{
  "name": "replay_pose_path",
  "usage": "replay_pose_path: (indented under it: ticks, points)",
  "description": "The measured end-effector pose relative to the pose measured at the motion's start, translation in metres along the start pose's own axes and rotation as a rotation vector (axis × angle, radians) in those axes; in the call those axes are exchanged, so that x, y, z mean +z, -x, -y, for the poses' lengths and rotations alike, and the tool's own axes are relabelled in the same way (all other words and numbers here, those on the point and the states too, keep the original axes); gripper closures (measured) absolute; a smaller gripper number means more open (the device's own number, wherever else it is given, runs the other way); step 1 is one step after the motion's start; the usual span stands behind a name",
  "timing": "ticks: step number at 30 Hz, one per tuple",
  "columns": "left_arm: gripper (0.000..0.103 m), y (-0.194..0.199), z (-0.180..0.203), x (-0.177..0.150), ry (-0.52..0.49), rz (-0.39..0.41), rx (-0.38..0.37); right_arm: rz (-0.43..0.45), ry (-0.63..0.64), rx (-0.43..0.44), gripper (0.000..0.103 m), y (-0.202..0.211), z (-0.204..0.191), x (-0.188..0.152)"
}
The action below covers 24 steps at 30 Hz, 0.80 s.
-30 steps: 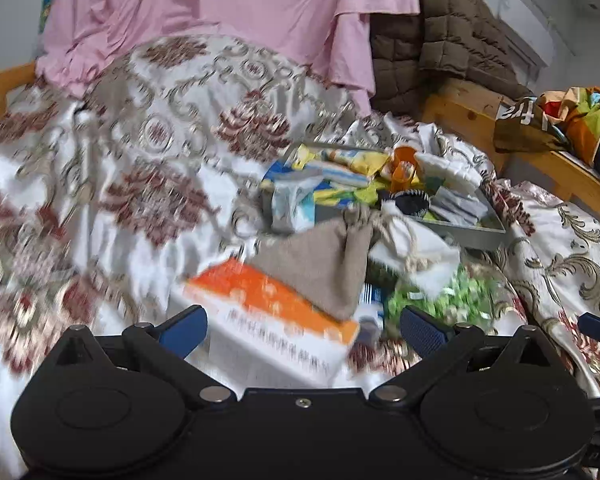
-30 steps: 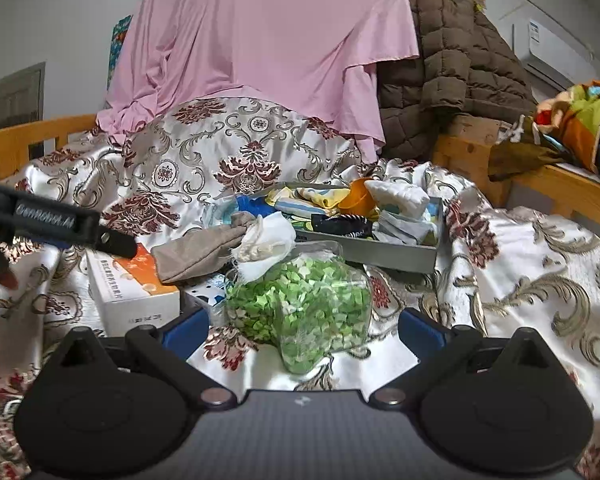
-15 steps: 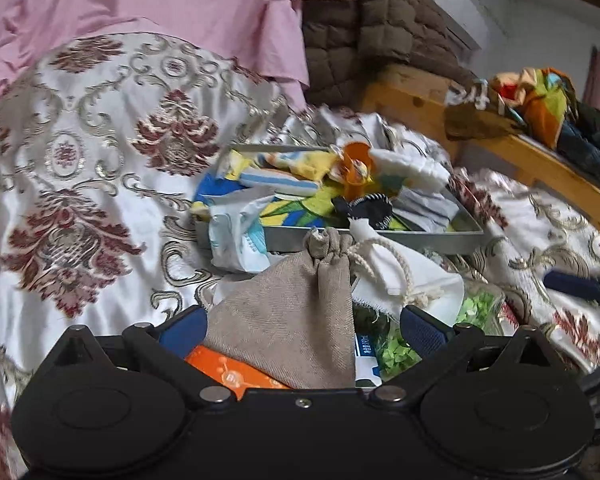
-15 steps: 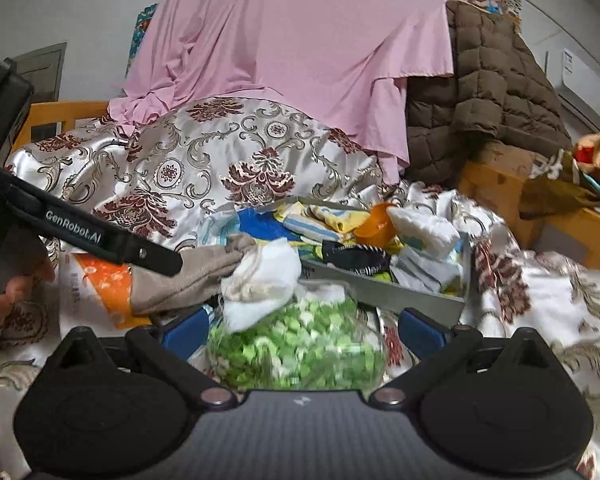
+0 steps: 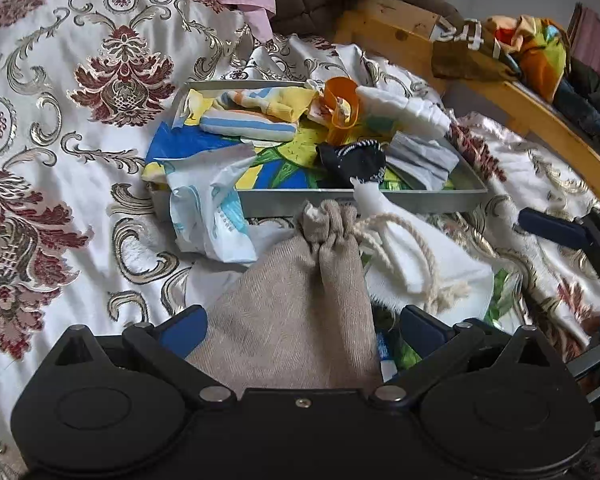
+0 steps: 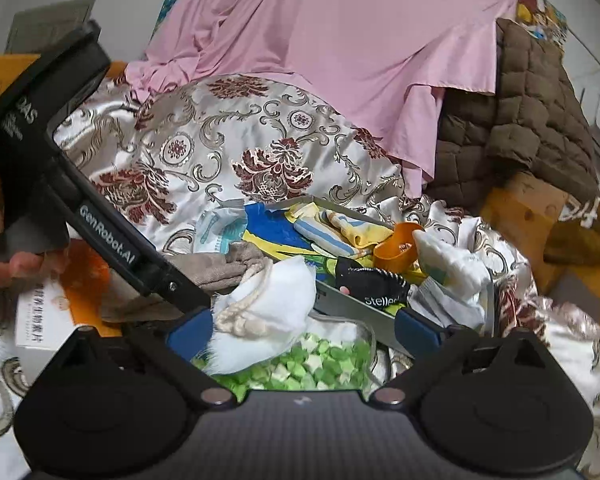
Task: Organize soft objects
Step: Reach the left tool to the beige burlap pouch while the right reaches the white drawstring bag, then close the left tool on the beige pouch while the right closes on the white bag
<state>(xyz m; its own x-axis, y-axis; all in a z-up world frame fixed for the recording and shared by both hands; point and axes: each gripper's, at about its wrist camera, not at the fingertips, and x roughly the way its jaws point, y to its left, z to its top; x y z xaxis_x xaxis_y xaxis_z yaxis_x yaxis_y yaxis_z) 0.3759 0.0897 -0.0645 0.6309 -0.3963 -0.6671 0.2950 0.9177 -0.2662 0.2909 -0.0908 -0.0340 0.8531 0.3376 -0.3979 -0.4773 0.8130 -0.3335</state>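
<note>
Brocade bedspread, grey tray holding socks, orange cup

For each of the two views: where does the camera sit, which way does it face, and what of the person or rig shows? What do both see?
Left wrist: on the left gripper, facing along its open fingers over the tan pouch towards the tray; the right gripper's finger shows at right.
Right wrist: on the right gripper, facing over the white pouch and green bag; the left gripper and a hand show at left.
Shared: both pouches, tray, bedspread.
</note>
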Motion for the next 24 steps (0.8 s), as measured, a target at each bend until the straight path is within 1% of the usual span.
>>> replay_pose_path:
  ticks: [3, 5, 8, 13, 15, 16, 18, 21, 23, 24]
  points:
    - [0.007, 0.001, -0.008, -0.002, 0.023, 0.021, -0.013, -0.015, -0.015, 0.018, 0.009, -0.007, -0.001, 0.003]
    - [0.015, 0.002, -0.015, -0.004, 0.053, 0.028, -0.021, -0.023, -0.017, 0.027, 0.012, -0.011, -0.002, 0.004]
    - [0.016, 0.0, -0.021, -0.008, 0.079, 0.032, -0.04, -0.046, -0.021, 0.037, 0.017, -0.015, -0.005, 0.004]
    - [0.015, -0.004, -0.017, -0.01, 0.026, 0.023, -0.029, -0.071, -0.015, 0.043, 0.019, -0.019, -0.01, 0.002]
    - [0.011, -0.007, -0.021, -0.01, 0.047, 0.005, -0.031, -0.076, -0.018, 0.043, 0.019, -0.02, -0.011, 0.002]
    - [0.011, -0.009, -0.023, -0.01, 0.06, -0.01, -0.028, -0.076, -0.023, 0.045, 0.019, -0.02, -0.011, 0.001]
    - [0.011, -0.009, -0.025, -0.01, 0.073, -0.014, -0.032, -0.075, -0.027, 0.045, 0.02, -0.02, -0.011, 0.001]
    - [0.016, -0.01, -0.023, -0.011, 0.058, -0.016, -0.014, -0.077, -0.032, 0.046, 0.021, -0.02, -0.01, 0.0]
    - [0.024, -0.009, -0.022, -0.012, 0.054, -0.013, -0.005, -0.079, -0.041, 0.051, 0.021, -0.021, -0.009, 0.0]
    - [0.026, -0.009, -0.023, -0.012, 0.058, -0.009, 0.0, -0.08, -0.041, 0.052, 0.021, -0.021, -0.009, 0.0]
